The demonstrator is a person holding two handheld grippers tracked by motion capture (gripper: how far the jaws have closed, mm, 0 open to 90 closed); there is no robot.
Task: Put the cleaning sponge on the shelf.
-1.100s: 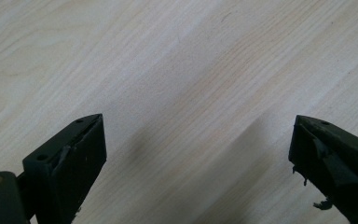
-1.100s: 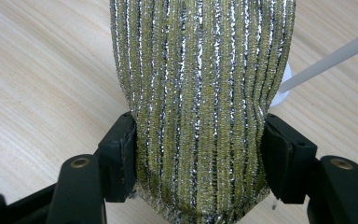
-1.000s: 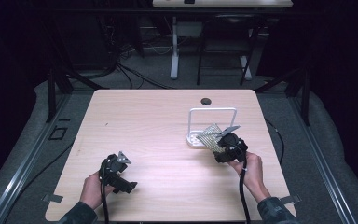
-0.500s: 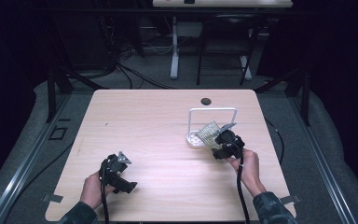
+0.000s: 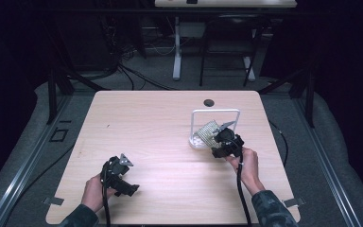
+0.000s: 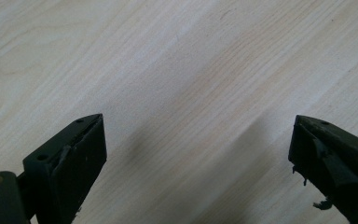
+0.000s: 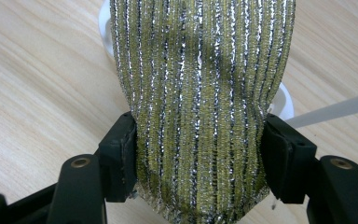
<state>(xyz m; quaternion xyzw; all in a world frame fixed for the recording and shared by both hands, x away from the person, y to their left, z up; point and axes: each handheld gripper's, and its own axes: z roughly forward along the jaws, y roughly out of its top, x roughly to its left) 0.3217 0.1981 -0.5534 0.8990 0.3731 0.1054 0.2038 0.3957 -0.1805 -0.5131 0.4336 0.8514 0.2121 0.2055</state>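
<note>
A yellow-green cloth with silver stripes [image 5: 206,132] drapes from a white wire stand [image 5: 216,111] at the table's right middle. My right gripper [image 5: 219,143] is shut on the cloth's near end, with its base just behind. In the right gripper view the cloth [image 7: 200,88] bulges between the two pads [image 7: 121,154], and the stand's white base [image 7: 103,28] and a white rod [image 7: 331,111] show behind it. My left gripper [image 5: 123,182] rests low at the front left, held by a hand. Its jaws stand wide open over bare wood [image 6: 182,70], with nothing between them.
The light wooden table [image 5: 146,127] has a dark round grommet hole [image 5: 209,102] near its far edge. Cables trail from both grippers toward the front edge. Dark floor, table legs and cables lie beyond the far side.
My right gripper has shifted slightly left with the cloth in its grip. The left gripper has stayed put.
</note>
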